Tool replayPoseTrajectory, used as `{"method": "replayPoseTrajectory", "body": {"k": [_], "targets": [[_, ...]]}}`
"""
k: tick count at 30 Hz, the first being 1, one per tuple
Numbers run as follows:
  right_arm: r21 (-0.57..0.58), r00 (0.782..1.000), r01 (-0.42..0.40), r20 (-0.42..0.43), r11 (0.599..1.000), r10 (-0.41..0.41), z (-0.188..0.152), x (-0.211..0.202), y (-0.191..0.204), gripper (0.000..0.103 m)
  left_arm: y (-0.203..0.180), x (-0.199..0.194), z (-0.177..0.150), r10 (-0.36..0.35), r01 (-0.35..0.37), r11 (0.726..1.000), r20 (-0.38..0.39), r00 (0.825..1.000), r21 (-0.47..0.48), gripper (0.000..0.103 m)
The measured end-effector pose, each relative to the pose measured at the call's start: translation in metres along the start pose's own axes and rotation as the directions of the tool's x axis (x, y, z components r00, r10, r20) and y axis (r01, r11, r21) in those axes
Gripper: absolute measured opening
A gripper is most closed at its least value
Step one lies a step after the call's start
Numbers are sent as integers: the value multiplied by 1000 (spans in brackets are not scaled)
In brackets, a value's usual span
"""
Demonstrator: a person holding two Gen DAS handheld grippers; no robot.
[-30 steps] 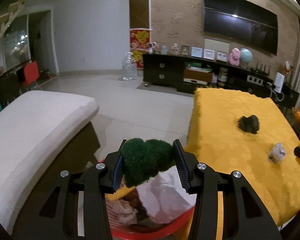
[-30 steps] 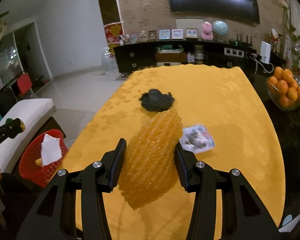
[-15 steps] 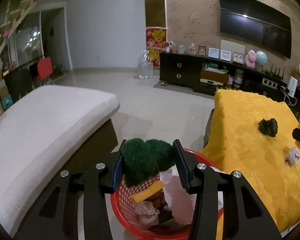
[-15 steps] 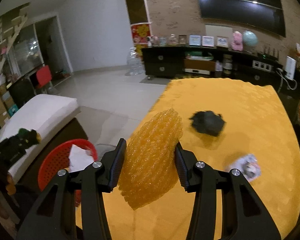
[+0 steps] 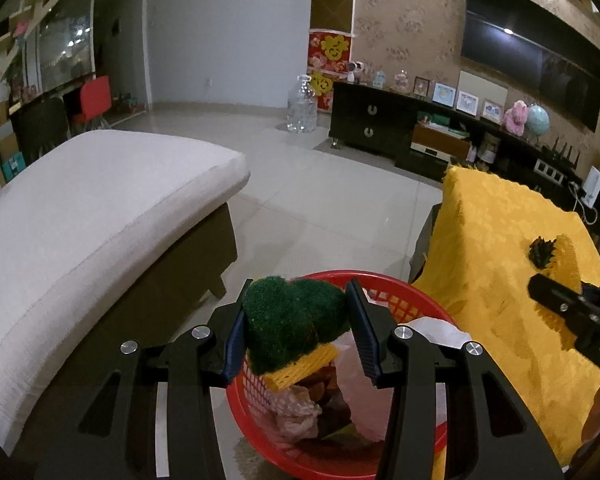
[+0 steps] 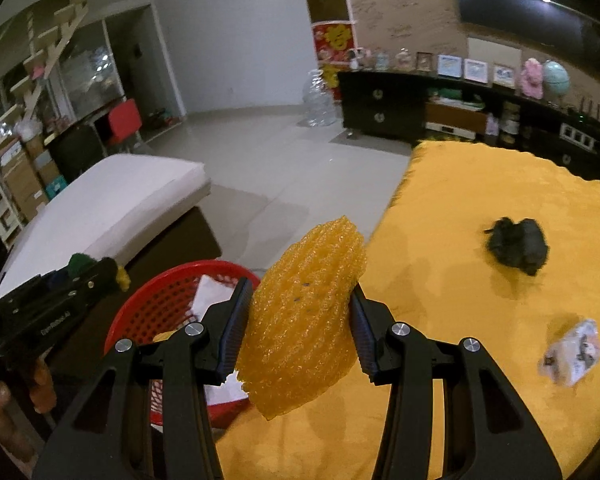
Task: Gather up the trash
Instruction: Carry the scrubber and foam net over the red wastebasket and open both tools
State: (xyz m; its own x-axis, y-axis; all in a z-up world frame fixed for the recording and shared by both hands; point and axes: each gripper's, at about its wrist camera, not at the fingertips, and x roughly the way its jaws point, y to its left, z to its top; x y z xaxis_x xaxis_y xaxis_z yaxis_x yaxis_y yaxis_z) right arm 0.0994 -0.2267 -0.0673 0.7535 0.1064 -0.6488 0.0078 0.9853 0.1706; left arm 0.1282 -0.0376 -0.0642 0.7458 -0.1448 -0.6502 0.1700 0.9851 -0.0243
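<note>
Over the basket, left: left gripper (image 5: 296, 334) clenched on a green sponge (image 5: 294, 322) w/ a yellow underside, held right above the red basket (image 5: 414, 298) on the floor.
Beside the basket, right: right gripper (image 6: 298, 342) clenched on a yellow foam net (image 6: 302, 316), over the table edge, basket just to its left (rim at (image 6: 156, 288) in that view).
Step, as I judge it: drop both pieces in the basket, sponge first since it's already over the opening.
How to do it well: open left jaws only once the sponge is centred over the basket, not over the near rim; it's light and may bounce off the heaped trash.
Right side: carry the net fully past the table edge before letting go (it's springy, could cling to a pad); keep the two grippers apart, they're near each other.
Count, in grippers: 2 pieces, 1 each.
Count, basket: 1; holds white paper (image 5: 440, 326), a crumpled wrapper and more, exact no. can't tell.
Count, on the yellow table (image 6: 480, 184): 2 left, a black wad (image 6: 518, 246) farther off and a small wrapper (image 6: 574, 352) nearer the right edge.
Far: sofa, TV cabinet, no trash seen there.
</note>
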Motion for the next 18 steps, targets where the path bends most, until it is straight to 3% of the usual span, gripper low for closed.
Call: {"method": "replayPoseTrajectory", "body": {"k": [12,18], "targets": [[-23,993,-97,-73,995,95,8,30,31,46,-1,7,0,19,-19,1000,-36,999,-1,44],[-20,986,-128,-108,992,125,9,43,47,55,5,8,-2,14,-15,1000,-47,999,-9,44]]}}
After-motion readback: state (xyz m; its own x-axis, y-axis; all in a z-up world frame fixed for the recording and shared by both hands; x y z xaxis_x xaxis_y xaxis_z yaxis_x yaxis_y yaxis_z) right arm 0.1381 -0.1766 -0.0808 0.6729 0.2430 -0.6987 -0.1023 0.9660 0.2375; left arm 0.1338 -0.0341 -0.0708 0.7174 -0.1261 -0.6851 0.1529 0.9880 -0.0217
